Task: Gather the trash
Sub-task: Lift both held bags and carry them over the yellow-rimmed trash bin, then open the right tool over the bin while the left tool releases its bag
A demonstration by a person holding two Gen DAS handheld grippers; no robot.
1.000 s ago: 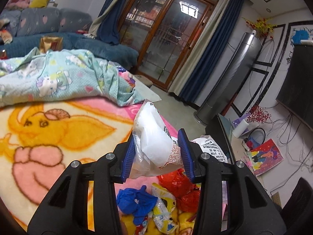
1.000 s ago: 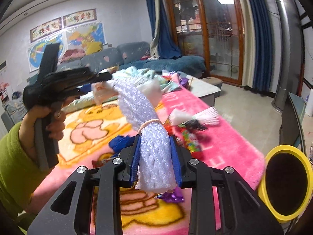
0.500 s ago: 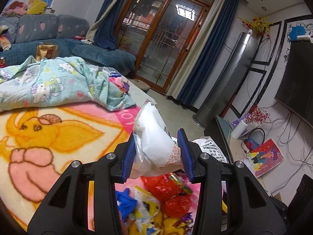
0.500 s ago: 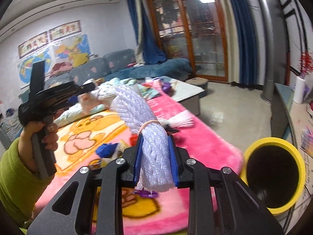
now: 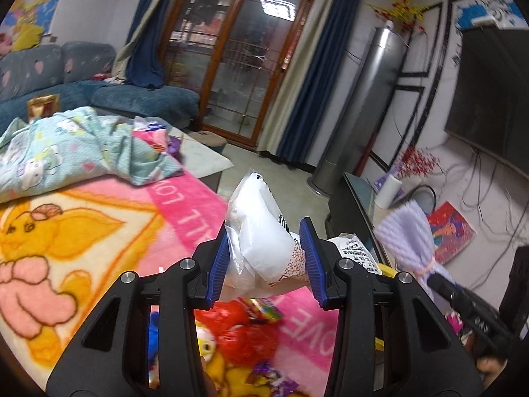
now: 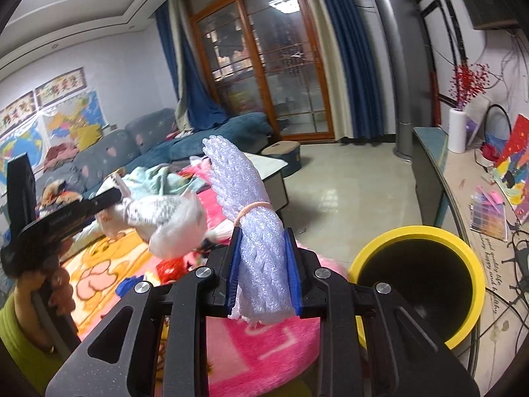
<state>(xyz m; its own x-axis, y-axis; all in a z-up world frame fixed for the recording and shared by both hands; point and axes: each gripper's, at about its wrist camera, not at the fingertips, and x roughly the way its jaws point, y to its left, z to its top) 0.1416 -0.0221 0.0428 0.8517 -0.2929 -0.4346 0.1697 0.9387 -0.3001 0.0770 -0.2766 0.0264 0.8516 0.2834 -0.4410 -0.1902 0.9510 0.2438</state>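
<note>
The left gripper (image 5: pixel 266 261) clamps one white plastic bag (image 5: pixel 261 244); the right gripper (image 6: pixel 263 266) clamps one foam net bundle (image 6: pixel 254 228) beside one yellow-rimmed bin (image 6: pixel 476 264).

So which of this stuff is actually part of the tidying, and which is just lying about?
Part of the job:
left gripper, shut on a white plastic bag
right gripper, shut on a white foam net bundle
yellow-rimmed bin
loose wrappers on the pink blanket

Just lying about:
sofa
green quilt
paper towel roll

Wrappers (image 5: pixel 251 334) on the blanket (image 5: pixel 99 231), bin (image 6: pixel 420 284) right of it, sofa (image 5: pixel 99 96) behind
</note>
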